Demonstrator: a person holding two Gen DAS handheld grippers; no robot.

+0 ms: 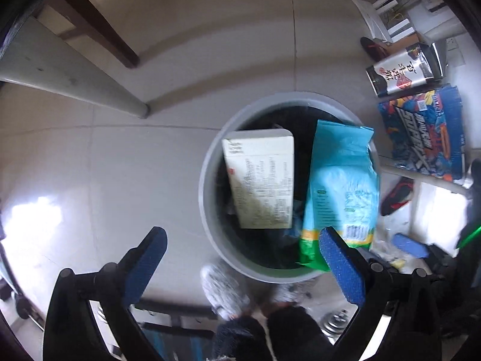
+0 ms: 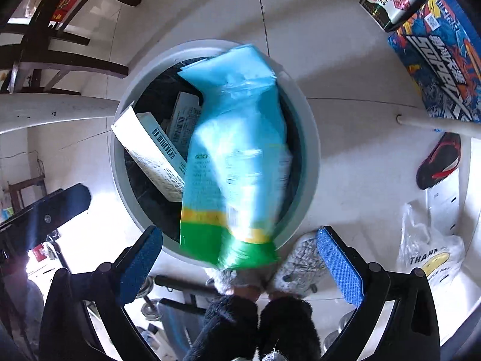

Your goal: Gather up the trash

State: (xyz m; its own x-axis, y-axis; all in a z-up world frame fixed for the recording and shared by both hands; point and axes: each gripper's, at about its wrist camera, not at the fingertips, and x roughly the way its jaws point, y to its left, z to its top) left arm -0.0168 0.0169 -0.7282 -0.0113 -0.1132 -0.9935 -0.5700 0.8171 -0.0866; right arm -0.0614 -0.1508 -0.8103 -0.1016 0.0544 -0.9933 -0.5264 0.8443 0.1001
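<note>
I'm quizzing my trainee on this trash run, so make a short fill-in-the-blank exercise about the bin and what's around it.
1. The white carton and the blue-green bag sit in the round grey ____.
2. The bag's green end sticks out over the bin ____.
3. Both the left tool and the right tool are ____, holding nothing.
4. The clear plastic bag lies on the ____.

Missing words: bin; rim; open; floor
</note>
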